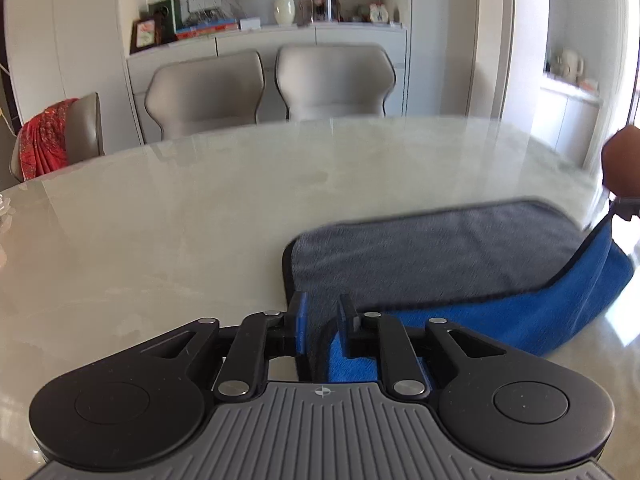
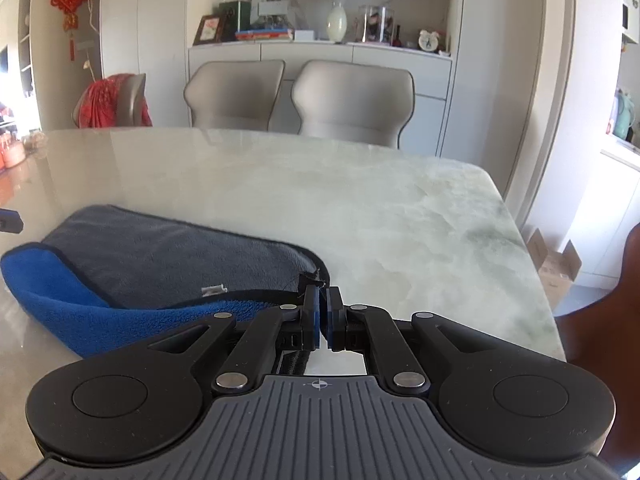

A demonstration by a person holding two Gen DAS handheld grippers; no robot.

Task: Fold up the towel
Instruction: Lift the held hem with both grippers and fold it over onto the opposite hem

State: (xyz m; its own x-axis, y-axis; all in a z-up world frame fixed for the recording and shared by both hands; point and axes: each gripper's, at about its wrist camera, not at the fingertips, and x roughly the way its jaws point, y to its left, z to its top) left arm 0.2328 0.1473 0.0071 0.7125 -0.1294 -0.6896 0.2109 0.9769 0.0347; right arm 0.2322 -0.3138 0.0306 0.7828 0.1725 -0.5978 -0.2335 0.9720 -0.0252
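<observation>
A towel, grey on one face and blue on the other [image 1: 440,248], lies on the marble table with its near edge lifted, so the blue underside shows. My left gripper [image 1: 324,312] is shut on the towel's near left corner, cloth bunched between the fingers. My right gripper [image 2: 323,304] is shut on the near right corner of the towel [image 2: 160,256], holding its black hem. The right gripper's tip also shows at the far right edge of the left wrist view [image 1: 628,206].
The marble table [image 2: 400,216] stretches ahead. Two grey chairs [image 1: 272,80] stand behind its far edge. A chair with red cloth [image 2: 112,100] stands at the left. A cardboard box [image 2: 554,264] sits on the floor right of the table.
</observation>
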